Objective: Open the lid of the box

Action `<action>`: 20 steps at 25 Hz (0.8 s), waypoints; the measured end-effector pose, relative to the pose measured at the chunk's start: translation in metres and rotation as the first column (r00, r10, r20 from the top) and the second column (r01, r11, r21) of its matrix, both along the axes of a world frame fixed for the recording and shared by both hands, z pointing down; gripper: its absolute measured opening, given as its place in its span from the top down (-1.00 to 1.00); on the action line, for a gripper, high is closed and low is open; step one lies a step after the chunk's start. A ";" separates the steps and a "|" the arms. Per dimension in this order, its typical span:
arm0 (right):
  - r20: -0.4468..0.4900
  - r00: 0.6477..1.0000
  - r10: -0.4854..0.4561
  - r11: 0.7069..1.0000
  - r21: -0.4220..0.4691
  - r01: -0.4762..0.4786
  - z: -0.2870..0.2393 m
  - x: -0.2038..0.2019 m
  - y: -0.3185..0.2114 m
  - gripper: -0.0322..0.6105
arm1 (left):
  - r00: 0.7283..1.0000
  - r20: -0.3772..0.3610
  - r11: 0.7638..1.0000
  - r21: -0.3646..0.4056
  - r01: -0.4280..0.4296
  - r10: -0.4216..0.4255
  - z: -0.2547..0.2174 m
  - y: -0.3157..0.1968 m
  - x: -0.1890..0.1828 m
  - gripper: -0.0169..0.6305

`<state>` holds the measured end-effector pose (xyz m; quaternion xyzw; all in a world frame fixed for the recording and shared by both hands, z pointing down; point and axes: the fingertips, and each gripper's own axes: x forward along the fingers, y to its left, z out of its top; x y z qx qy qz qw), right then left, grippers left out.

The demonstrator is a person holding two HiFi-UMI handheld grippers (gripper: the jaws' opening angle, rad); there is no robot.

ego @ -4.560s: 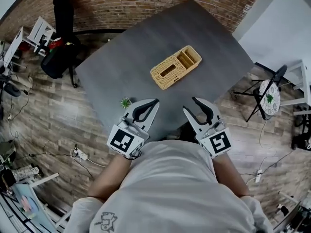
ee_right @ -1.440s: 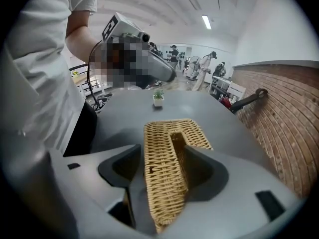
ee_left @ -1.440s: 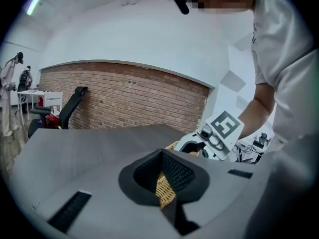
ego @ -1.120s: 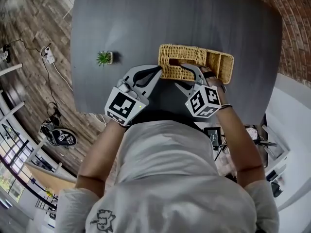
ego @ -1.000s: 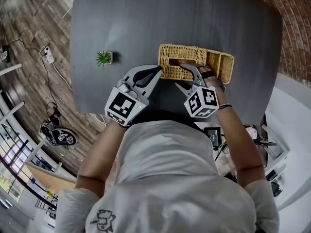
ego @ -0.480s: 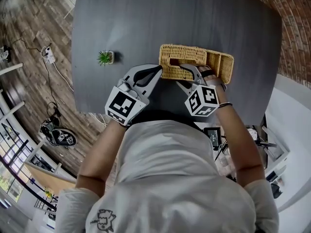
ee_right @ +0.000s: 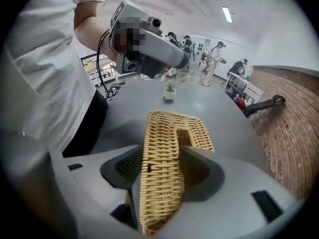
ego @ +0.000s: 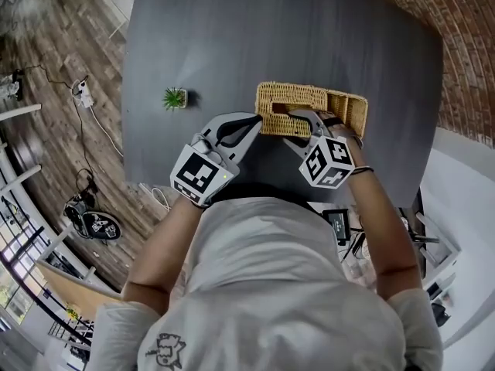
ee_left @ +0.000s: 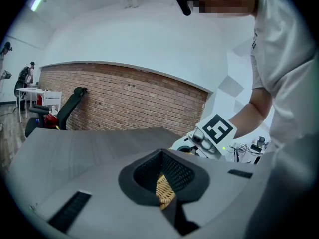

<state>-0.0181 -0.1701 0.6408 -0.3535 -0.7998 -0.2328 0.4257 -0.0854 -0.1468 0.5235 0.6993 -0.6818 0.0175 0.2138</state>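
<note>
A woven wicker box (ego: 348, 108) lies on the dark table (ego: 232, 37), with a slotted lid (ego: 290, 97) over its left part and an open compartment at its right end. My right gripper (ego: 298, 117) points steeply down on the lid's near edge. In the right gripper view the lid (ee_right: 162, 178) sits between the jaws, one finger (ee_right: 199, 158) in the slot and the other against the outer rim; the jaws have just been closing onto it. My left gripper (ego: 258, 119) is shut and empty beside the box's left end. Wicker (ee_left: 164, 193) shows through its jaw loop.
A small potted plant (ego: 175, 97) stands on the table to the left of the box, also seen as the plant (ee_right: 170, 90). The table's near edge runs close to the person's body. A brick wall (ee_left: 124, 103) and an office chair (ee_left: 70, 103) lie beyond the table.
The right jaws have narrowed onto the lid's near edge. Both hands stay where they were; the head view has shifted slightly.
</note>
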 end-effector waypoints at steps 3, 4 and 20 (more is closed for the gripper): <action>0.016 1.000 -0.008 1.000 0.014 0.008 -0.006 -0.002 0.000 0.20 | 1.000 0.011 1.000 0.005 0.000 0.000 -0.005 0.002 0.000 0.91; 0.028 1.000 -0.011 1.000 0.019 0.011 -0.009 -0.003 0.000 0.22 | 1.000 0.013 1.000 0.008 0.001 -0.001 -0.007 0.003 0.000 0.91; 0.186 0.982 -0.027 0.993 0.116 0.005 -0.063 -0.018 -0.014 0.68 | 0.998 0.069 0.999 0.036 0.002 -0.004 -0.038 0.002 0.002 0.91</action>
